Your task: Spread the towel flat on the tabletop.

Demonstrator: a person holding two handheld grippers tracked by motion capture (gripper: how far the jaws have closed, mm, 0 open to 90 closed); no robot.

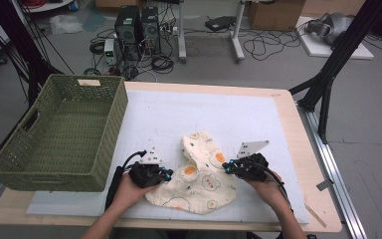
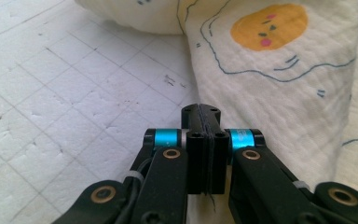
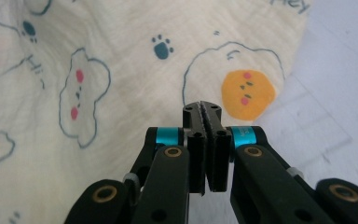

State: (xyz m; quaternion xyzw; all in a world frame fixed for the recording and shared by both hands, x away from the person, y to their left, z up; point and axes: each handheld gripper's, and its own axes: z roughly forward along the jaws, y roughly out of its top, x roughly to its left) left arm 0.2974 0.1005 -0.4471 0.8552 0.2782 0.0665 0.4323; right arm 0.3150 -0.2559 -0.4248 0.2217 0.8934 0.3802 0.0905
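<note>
High view: cloth (image 1: 199, 181) lies rumpled on the table (image 1: 298, 124), between the two sets of fingers. Left gripper (image 1: 165, 174) sits at the cloth's left edge, right gripper (image 1: 227, 167) at its right edge. An upper flap lies partly doubled over the lower part, not squared. Basket (image 1: 54, 134) stands well apart, left of the left fingers, nothing in it as far as I can see. Judgement: folding barely begun, cloth not flat or neat, nothing in the basket yet.

Left gripper view: fingers (image 2: 193, 130) clenched flat together. A dark thread-like line runs down the seam between them; can't tell if it is a pinched cloth edge or a stray thread. Cloth (image 2: 279, 88) lies just right of and ahead of the fingers, bare foam mat (image 2: 51, 107) to their left.

Right gripper view: fingers (image 3: 214, 140) clenched, tips over the cloth (image 3: 121, 93), its edge just right of them. No fold visible between the pads; can't tell if any fabric is caught.

Judgement: both edges are approached and the fingers pressed shut, but no firm hold confirmed. Left to do: lift, fold over, smooth, maybe put it in the basket.
</note>
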